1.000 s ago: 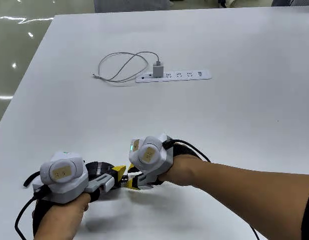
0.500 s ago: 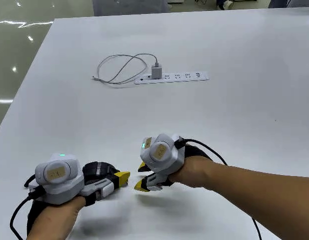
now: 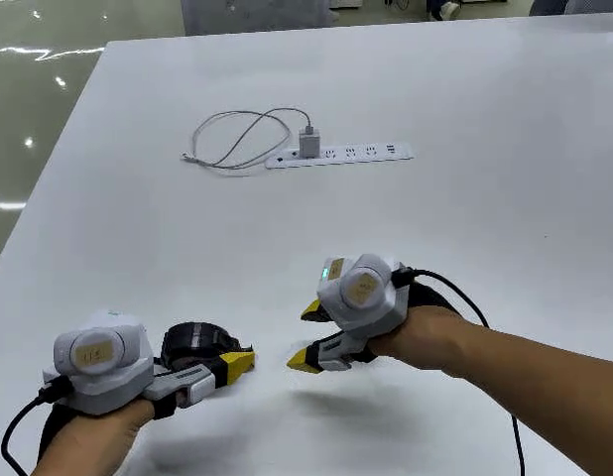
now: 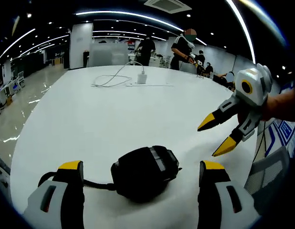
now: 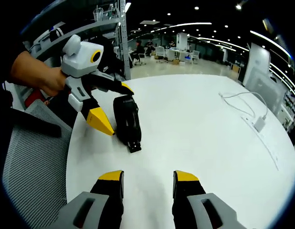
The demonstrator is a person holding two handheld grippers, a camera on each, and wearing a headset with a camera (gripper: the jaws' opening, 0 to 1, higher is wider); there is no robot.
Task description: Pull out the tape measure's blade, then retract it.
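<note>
A black tape measure (image 3: 194,343) lies on the white table (image 3: 435,198) near its front edge, with no blade showing out of it. My left gripper (image 3: 219,349) is open, and its yellow-tipped jaws stand either side of the tape measure (image 4: 145,171) without pressing it. In the left gripper view, both fingertips (image 4: 71,167) keep a gap from the case. My right gripper (image 3: 308,335) hovers open to the right of the case with nothing in it. From the right gripper view, the tape measure (image 5: 126,119) sits ahead of my right gripper (image 5: 148,177), between the left gripper's jaws (image 5: 114,106).
A white power strip (image 3: 336,154) with a plugged-in charger (image 3: 308,142) and a looped white cable (image 3: 237,134) lies further back on the table. The table's left edge (image 3: 49,208) drops to a glossy floor. A grey mesh chair (image 5: 33,157) stands by the table's near side.
My right gripper has drawn back to the right, away from the tape measure's front, and its jaws now stand apart. The left gripper stays around the case.
</note>
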